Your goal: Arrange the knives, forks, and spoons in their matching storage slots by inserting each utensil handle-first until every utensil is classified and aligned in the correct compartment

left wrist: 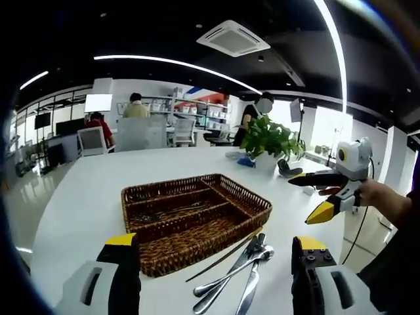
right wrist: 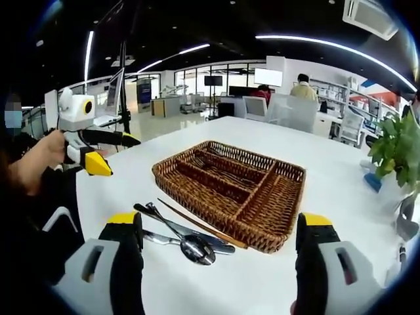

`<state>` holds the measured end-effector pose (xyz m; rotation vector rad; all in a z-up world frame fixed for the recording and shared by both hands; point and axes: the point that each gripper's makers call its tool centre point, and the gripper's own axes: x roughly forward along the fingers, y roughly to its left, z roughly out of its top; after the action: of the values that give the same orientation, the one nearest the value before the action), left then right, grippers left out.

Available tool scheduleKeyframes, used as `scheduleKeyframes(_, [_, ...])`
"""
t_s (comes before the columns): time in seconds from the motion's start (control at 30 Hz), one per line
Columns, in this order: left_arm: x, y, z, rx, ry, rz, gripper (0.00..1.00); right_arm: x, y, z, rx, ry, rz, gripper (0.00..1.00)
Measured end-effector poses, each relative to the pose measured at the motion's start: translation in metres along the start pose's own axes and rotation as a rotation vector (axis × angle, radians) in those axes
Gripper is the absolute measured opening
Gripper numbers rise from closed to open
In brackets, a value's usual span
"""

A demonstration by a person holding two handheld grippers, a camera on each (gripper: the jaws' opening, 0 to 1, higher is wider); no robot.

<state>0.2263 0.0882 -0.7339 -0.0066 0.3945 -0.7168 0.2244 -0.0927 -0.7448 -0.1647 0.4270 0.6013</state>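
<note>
Step in hand: nothing picked yet; first utensil to be taken from the pile [right wrist: 180, 237] lying on the desk [right wrist: 236, 282] just beside the wicker tray [right wrist: 233, 191].
Left tool [left wrist: 216, 252]: jaws apart, empty, above the pile [left wrist: 233, 275].
Right tool [right wrist: 220, 230]: jaws spread, empty; seen in the left gripper view [left wrist: 314, 195] held up, well apart from the tray [left wrist: 197, 220].
Doing it well: pinch one piece near its working end, leaving the handle free to enter first.
Count: one tray with several compartments; perhaps three metal utensils and one brown stick [right wrist: 200, 224], overlapping, so uncertain.
</note>
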Motion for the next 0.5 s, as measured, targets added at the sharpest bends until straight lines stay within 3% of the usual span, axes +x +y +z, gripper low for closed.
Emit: scheduleKeyframes(0.5, [-0.002, 0.000, -0.013, 0.028, 0.034, -0.014, 1.00, 0.004, 0.009, -0.006, -0.087, 0.029, 0.029, 0.95])
